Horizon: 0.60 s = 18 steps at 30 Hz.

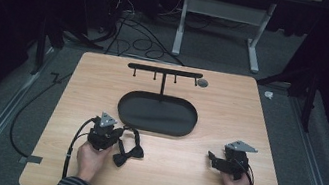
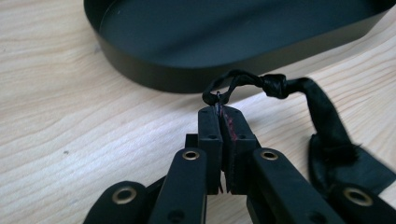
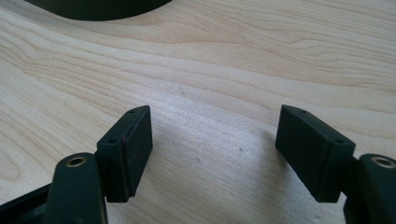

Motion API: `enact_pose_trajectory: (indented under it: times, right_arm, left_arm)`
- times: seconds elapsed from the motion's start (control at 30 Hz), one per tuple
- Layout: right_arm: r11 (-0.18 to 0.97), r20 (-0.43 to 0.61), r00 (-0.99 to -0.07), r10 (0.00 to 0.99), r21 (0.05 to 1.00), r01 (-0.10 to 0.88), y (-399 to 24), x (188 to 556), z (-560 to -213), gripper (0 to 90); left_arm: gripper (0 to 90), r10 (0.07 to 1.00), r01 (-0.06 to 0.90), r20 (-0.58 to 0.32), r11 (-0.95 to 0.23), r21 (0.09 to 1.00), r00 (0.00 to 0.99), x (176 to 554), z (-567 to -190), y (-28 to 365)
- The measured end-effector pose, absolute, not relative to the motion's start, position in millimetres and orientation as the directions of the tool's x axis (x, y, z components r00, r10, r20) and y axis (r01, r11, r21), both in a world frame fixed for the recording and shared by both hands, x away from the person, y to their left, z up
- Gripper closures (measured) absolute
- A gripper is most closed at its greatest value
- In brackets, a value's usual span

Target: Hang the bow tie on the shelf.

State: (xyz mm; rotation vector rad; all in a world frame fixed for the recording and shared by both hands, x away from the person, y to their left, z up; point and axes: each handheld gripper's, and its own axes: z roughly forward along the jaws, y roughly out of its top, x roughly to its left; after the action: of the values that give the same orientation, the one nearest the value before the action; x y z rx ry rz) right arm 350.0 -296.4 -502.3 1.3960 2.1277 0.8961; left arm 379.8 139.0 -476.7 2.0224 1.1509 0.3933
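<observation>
A black bow tie [image 1: 128,153] lies on the wooden table just in front of the oval black tray [image 1: 182,126]; its strap loops up toward the tray. My left gripper [image 2: 220,109] is shut on the thin strap [image 2: 236,80] of the bow tie [image 2: 345,163], close to the tray's near wall [image 2: 187,74]. In the high view the left gripper [image 1: 117,133] sits at the tray's front left corner. My right gripper [image 1: 210,158] rests low over bare wood at the front right, jaws wide apart [image 3: 215,140] with nothing between them.
A black stand with a crossbar of small hooks [image 1: 165,71] rises from the back of the tray. A small round grey object [image 1: 202,82] lies by the bar's right end. Bare tabletop [image 1: 180,166] stretches between the two hands; cables and table legs lie on the floor beyond.
</observation>
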Motion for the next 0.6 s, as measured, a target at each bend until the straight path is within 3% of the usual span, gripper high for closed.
enact_pose_trajectory:
  times: [0.13, 0.6]
  right_arm:
    - [0.279, -0.009, -0.395, 0.919, 0.721, 0.634, -296.6, 350.1, -502.3, 28.5]
    - [0.280, -0.007, -0.397, 0.918, 0.720, 0.634, -296.4, 350.2, -502.3, 28.6]
  left_arm:
    - [87.2, 0.824, 0.601, -0.151, -0.259, 0.756, 0.546, 375.4, -467.0, 143.9]
    - [87.3, 0.795, 0.534, -0.139, -0.255, 0.806, 0.590, 370.6, -422.3, 143.0]
